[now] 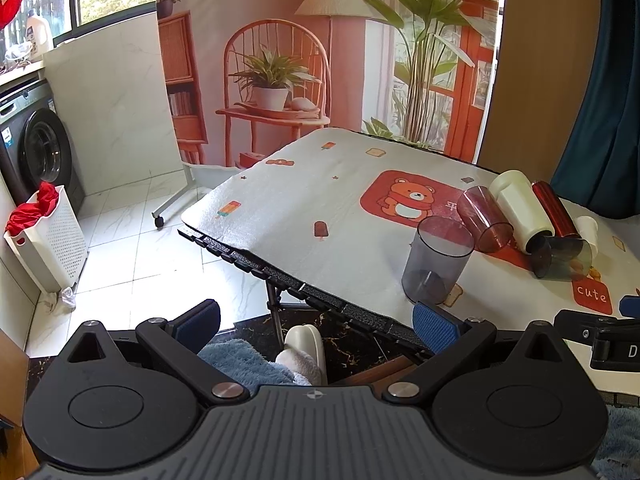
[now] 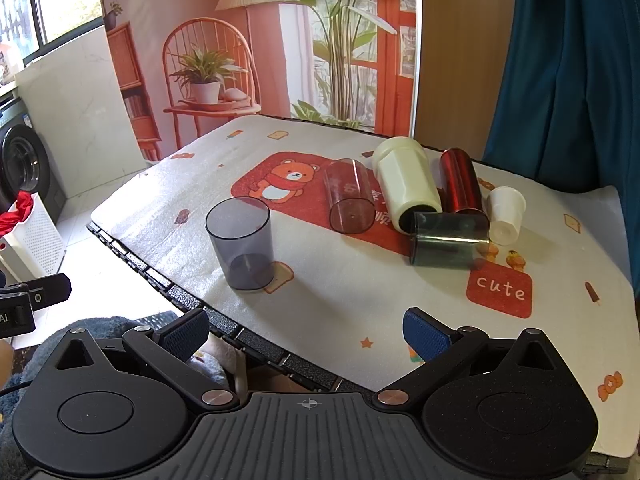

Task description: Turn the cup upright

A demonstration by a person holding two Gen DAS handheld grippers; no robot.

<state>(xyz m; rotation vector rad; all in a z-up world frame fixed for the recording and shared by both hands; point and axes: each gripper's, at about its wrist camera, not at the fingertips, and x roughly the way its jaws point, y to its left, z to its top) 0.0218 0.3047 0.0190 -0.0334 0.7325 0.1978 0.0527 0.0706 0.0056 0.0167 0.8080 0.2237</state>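
Note:
A clear grey cup (image 2: 242,242) stands upright near the table's front-left edge; it also shows in the left wrist view (image 1: 436,258). Behind it lie several cups on their sides: a clear red cup (image 2: 348,196), a cream cup (image 2: 406,182), a shiny red cup (image 2: 460,182), a dark green-grey cup (image 2: 448,240) and a small white cup (image 2: 505,215). My left gripper (image 1: 316,324) is open and empty, off the table's front edge, just below and left of the upright cup. My right gripper (image 2: 306,334) is open and empty over the front edge, well short of the cups.
The table (image 2: 160,200) wears a white mat with a bear print and a red "cute" patch (image 2: 500,289). A white laundry basket (image 1: 48,240) and a washing machine (image 1: 36,148) stand at left. A blue curtain (image 2: 568,72) hangs at right.

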